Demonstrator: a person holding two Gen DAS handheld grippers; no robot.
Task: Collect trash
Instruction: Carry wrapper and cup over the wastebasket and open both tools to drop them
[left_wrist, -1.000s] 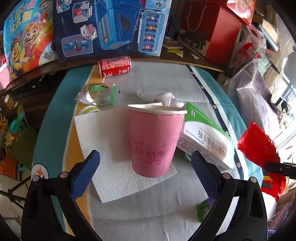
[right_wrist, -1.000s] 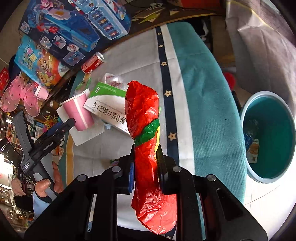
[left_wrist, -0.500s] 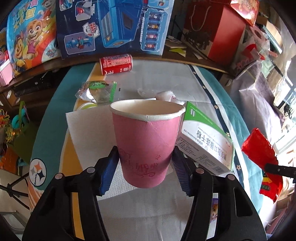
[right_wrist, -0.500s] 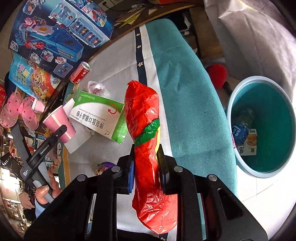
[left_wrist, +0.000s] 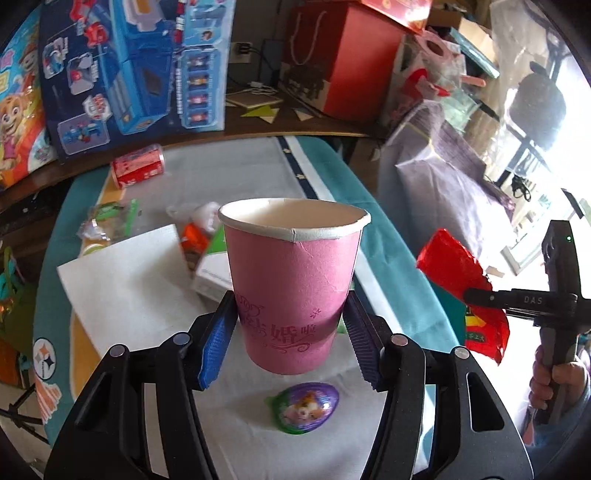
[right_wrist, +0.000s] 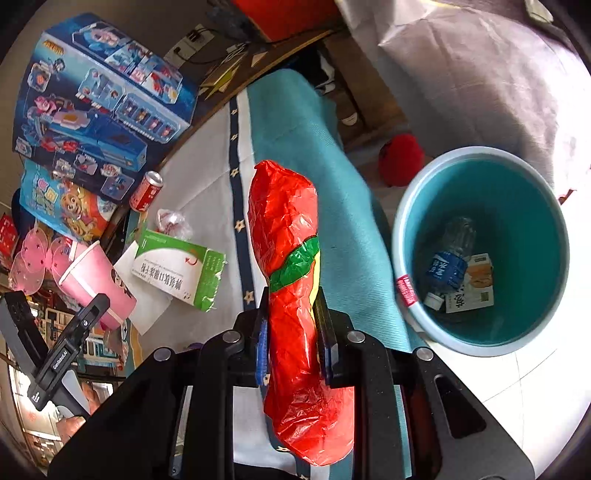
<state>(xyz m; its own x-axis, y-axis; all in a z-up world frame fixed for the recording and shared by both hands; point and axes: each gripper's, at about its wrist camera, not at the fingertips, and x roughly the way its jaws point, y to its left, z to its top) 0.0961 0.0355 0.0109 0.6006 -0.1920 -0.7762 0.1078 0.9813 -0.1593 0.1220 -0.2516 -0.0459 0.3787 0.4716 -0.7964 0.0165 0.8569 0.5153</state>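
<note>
My left gripper (left_wrist: 290, 332) is shut on a pink paper cup (left_wrist: 291, 280) and holds it upright above the table; the cup also shows in the right wrist view (right_wrist: 98, 284). My right gripper (right_wrist: 291, 332) is shut on a red crinkled snack bag (right_wrist: 291, 266), held over the table's teal right edge; the bag shows in the left wrist view (left_wrist: 465, 288). A teal trash bin (right_wrist: 532, 206) stands on the floor to the right, holding a plastic bottle (right_wrist: 448, 258) and a small carton (right_wrist: 476, 288).
On the table lie a white napkin (left_wrist: 125, 273), a green-white medicine box (right_wrist: 177, 269), a red soda can (left_wrist: 138, 170), a green clear wrapper (left_wrist: 109, 221), a crumpled plastic bag (right_wrist: 171, 223) and a purple foil egg (left_wrist: 304, 406). Toy boxes (left_wrist: 129, 74) line the back.
My left gripper has closed on the pink cup and lifted it off the napkin. My right gripper has carried the red bag right, nearer the bin.
</note>
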